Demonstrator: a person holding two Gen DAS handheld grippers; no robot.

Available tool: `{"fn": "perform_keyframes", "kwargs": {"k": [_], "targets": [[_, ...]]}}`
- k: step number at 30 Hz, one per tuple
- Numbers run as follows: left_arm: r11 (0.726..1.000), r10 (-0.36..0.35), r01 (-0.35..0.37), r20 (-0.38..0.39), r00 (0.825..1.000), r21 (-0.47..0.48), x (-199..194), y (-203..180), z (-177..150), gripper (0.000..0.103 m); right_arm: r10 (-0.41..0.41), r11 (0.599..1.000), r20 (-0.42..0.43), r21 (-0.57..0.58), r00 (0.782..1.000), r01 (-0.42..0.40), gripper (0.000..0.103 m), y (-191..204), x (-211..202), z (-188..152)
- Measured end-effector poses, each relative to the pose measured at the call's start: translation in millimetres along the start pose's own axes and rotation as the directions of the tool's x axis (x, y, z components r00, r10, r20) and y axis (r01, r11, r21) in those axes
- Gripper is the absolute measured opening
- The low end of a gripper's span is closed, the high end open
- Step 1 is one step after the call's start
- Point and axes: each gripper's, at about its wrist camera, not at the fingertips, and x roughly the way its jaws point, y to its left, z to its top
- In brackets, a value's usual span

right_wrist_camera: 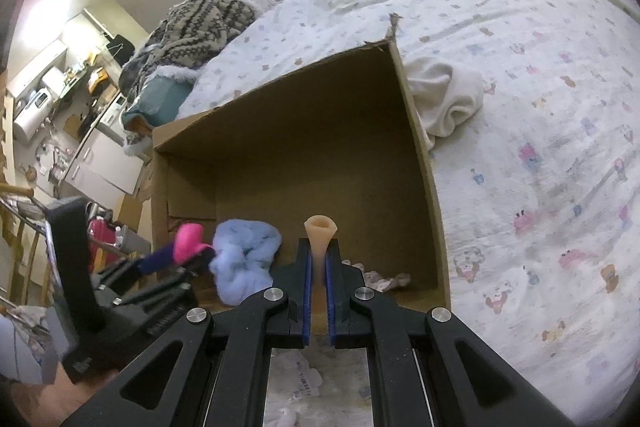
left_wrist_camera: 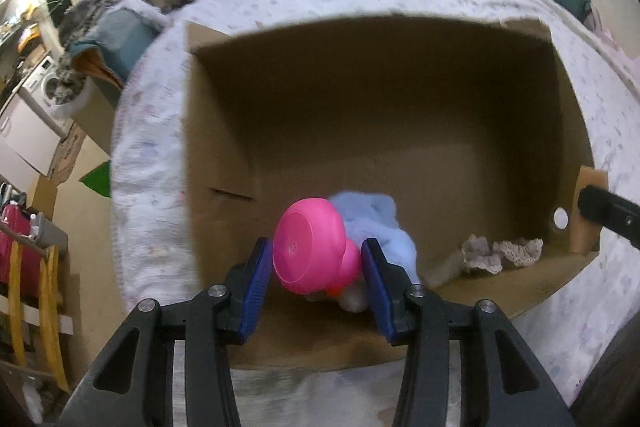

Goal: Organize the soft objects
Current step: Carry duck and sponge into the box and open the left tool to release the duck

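My left tool (left_wrist_camera: 316, 267) grips a pink toy (left_wrist_camera: 310, 247) over the cardboard box (left_wrist_camera: 400, 99) on the bed (right_wrist_camera: 540, 127); my right tool (right_wrist_camera: 319, 267) is clenched on a beige funnel-shaped piece (right_wrist_camera: 320, 233).

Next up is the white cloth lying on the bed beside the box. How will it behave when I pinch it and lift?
The white cloth lies crumpled in soft folds against the cardboard box, so it is probably floppy and will drape and trail. It looks plush and light. It should not roll or slip, but a shallow pinch may catch only one layer.
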Motion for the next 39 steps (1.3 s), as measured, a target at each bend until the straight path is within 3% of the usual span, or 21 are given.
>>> {"fn": "perform_keyframes", "kwargs": {"k": [8, 15, 27, 34, 39], "targets": [[0.989, -0.139, 0.138, -0.026, 0.990, -0.049, 18.3, -21.3, 15.4, 0.042, -0.033, 0.999, -0.041, 0.026, 0.999, 0.034, 0.008, -10.1, 11.6, 1.5], [0.996, -0.091, 0.091, -0.012, 0.996, 0.020, 19.4, -39.7, 25.1, 0.042, -0.095, 0.995, -0.118, 0.011, 0.988, 0.097, 0.008, -14.3, 32.5, -3.3], [0.997, -0.073, 0.073, -0.036, 0.997, 0.002, 19.2, -31.6, 23.8, 0.043, -0.107, 0.994, -0.133, 0.010, 0.985, 0.109, 0.008, -16.1, 38.3, -3.8], [0.998, -0.062, 0.061, -0.067, 0.996, -0.021, 16.6, -25.4, 20.7, 0.062, -0.103, 0.994, -0.133, 0.014, 0.986, 0.106, 0.008, -15.7, 37.5, -4.2], [0.998, -0.051, 0.048, -0.075, 0.996, -0.038, 14.0, -18.5, 16.9, 0.063, -0.097, 0.995, -0.132, 0.004, 0.987, 0.098, 0.008, -15.5, 36.4, -5.1]]}}
